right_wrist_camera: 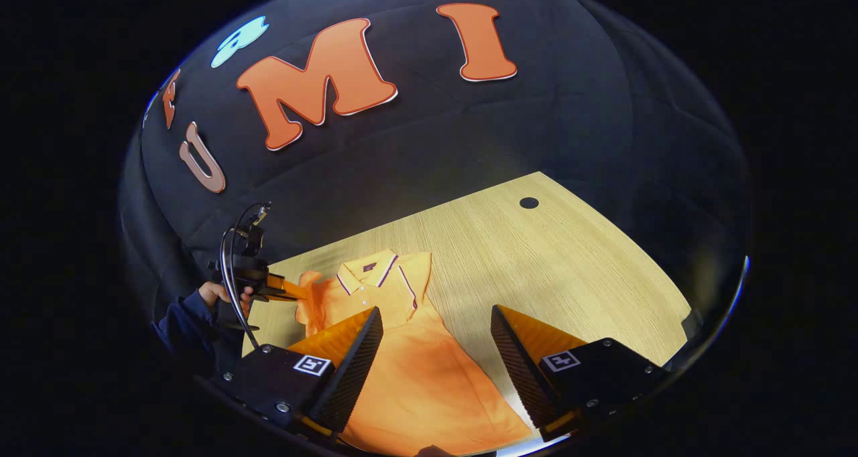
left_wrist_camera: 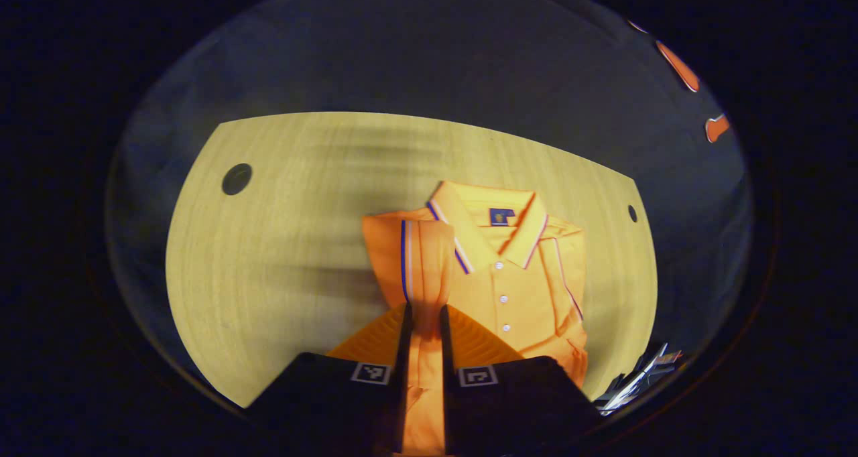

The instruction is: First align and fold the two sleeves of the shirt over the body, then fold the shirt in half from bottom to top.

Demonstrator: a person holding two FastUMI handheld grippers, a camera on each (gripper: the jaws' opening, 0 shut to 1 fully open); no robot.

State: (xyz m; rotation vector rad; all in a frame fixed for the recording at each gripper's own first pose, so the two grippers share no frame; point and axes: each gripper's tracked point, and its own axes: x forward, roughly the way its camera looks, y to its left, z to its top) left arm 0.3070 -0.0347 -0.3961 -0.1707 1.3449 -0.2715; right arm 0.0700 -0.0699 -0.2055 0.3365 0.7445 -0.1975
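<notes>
In the left gripper view, my left gripper (left_wrist_camera: 425, 323) has its fingers pressed together on a fold of the sleeve (left_wrist_camera: 419, 269), which runs straight ahead from the fingers and lies partly over the shirt (left_wrist_camera: 509, 276). The shirt rests on the wooden table (left_wrist_camera: 281, 242), collar (left_wrist_camera: 493, 226) away from me, its long axis roughly along my line of sight. The body lies just to the right of the pinch, so I judge the sleeve must travel that way.

In the right gripper view, my right gripper (right_wrist_camera: 436, 340) hangs spread wide over the shirt's lower half (right_wrist_camera: 429, 383), holding nothing (its own side's sleeve looks already tucked in). The left gripper shows farther off, by the far shoulder, so it is the nearer one to this sleeve.
</notes>
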